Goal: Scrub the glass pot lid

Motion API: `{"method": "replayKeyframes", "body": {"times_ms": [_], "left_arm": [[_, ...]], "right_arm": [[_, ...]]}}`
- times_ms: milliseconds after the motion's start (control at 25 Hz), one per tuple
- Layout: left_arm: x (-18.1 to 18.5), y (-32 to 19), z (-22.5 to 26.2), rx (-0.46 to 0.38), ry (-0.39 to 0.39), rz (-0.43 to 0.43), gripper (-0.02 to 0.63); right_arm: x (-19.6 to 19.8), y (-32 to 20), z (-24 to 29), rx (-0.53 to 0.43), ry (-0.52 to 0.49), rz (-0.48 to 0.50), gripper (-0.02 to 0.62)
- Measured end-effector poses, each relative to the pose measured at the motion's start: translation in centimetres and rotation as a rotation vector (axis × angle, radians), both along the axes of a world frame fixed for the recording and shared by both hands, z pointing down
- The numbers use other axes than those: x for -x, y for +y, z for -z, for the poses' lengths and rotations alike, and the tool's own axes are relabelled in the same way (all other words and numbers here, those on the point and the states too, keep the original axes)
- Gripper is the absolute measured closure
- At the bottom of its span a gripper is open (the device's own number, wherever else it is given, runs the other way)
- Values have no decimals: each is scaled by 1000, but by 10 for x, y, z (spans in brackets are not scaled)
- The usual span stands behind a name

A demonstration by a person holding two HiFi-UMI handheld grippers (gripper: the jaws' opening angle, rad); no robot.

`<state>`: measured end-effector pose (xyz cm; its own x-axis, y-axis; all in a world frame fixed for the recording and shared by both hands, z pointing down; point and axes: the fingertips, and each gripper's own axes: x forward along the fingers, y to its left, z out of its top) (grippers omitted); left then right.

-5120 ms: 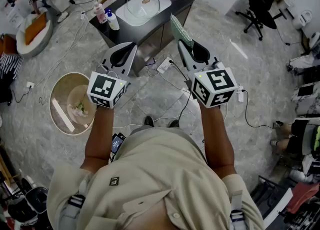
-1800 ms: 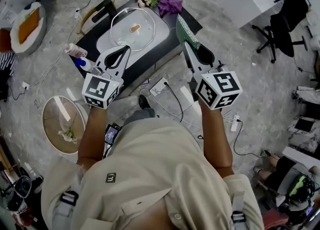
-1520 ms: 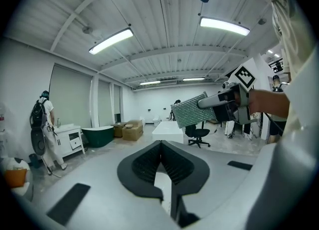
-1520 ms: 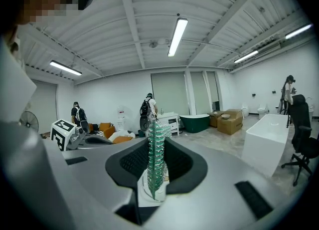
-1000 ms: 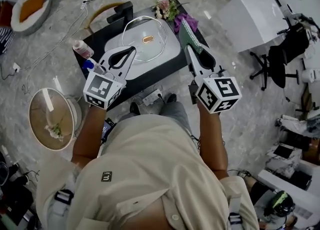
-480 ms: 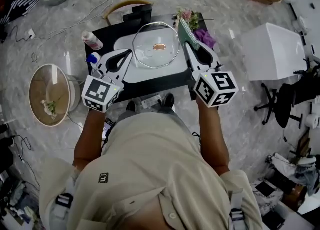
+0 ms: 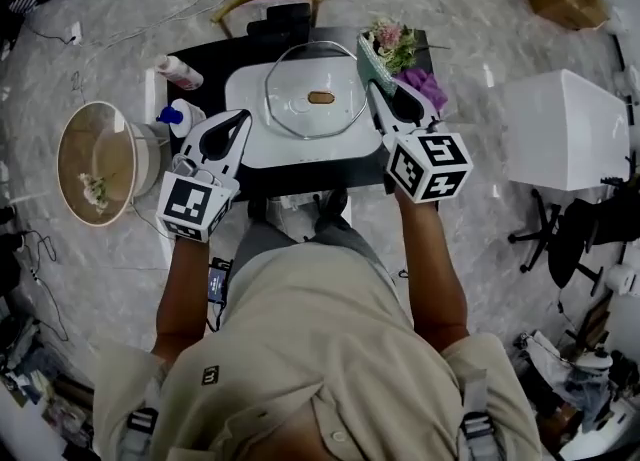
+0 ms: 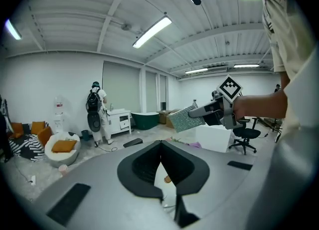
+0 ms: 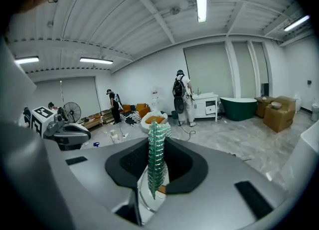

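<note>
The glass pot lid (image 7: pixel 312 89) with a brown knob (image 7: pixel 321 98) lies in a white basin (image 7: pixel 250 129) on a black counter. My left gripper (image 7: pixel 242 116) hovers over the basin's front left, shut with nothing between its fingers; its own view shows the jaws (image 8: pixel 160 146) closed at the tips and the knob (image 8: pixel 168 179) below them. At the lid's right edge, my right gripper (image 7: pixel 378 91) is shut on a green scrub pad (image 7: pixel 371 61). In the right gripper view the pad (image 9: pixel 157 154) stands upright between the jaws.
A black faucet (image 7: pixel 286 19) stands behind the basin, with two bottles (image 7: pixel 180 72) to the left and flowers (image 7: pixel 392 41) and a purple cloth (image 7: pixel 428 84) to the right. A round beige tub (image 7: pixel 95 157) and a white box (image 7: pixel 565 129) flank the counter. People stand far behind.
The person has walked up to the counter, so the basin and lid now lie right under both grippers. The left gripper stays shut and empty; the right still holds the pad.
</note>
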<state>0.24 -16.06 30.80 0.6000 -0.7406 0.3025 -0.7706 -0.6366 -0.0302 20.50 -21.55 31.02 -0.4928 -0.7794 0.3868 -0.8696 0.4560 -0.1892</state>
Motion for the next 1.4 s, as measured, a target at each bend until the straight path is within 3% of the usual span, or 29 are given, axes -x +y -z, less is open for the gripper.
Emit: {"method": "replayKeyframes", "body": {"times_ms": [400,760,1120,1400], "left_arm": [[33,-20,-69,104,-19,124,591],[51,-17,-109,171,-1,145,591],[73,-13,-126,193,19,154,591],[94,-7,-131,199,40,174,591]], "right_arm": [[5,-73,-125,113,104,-12,508],[9,-102,-222,185,258,-29,508],[28,-109,-258,216,328,-11,506],[92,-102,-282,264,339,106,503]]}}
